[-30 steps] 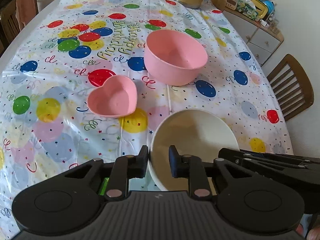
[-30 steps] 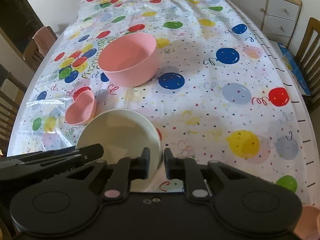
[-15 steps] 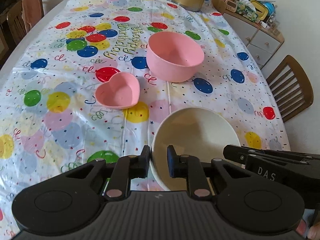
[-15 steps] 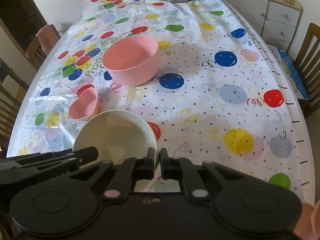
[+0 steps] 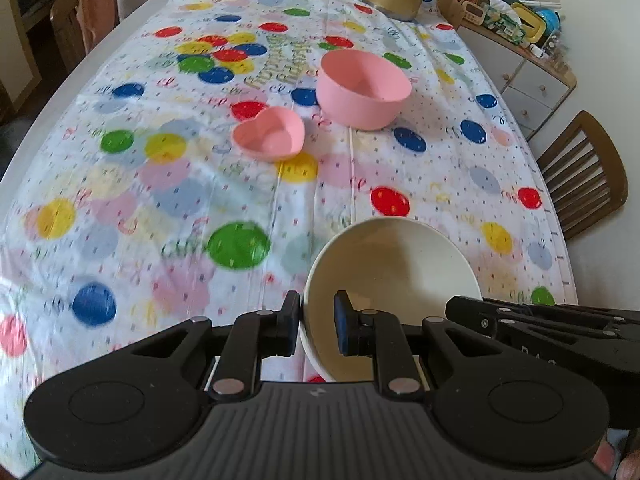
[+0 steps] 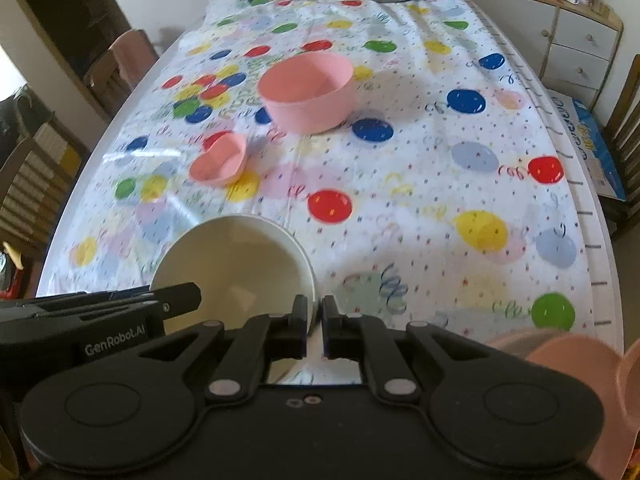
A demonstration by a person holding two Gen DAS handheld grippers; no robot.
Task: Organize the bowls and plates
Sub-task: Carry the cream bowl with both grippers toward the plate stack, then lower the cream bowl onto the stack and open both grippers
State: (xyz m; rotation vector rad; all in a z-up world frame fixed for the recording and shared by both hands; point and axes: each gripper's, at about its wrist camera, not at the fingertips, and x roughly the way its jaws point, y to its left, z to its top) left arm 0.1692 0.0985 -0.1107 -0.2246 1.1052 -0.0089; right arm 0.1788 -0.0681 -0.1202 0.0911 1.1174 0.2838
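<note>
Left wrist view shows the left tongs (image 5: 316,322) clamped on the white bowl's (image 5: 394,264) near-left rim, the right tongs (image 6: 315,322) (seen from their own camera) pinching its opposite rim, with the heart dish (image 5: 269,133) and pink bowl (image 5: 363,88) resting farther off on the surface (image 5: 440,184).

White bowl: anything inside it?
The visible inside of the white bowl is bare. Both tongs, left and right, clamp its rim; its near part, behind them, is hidden.
</note>
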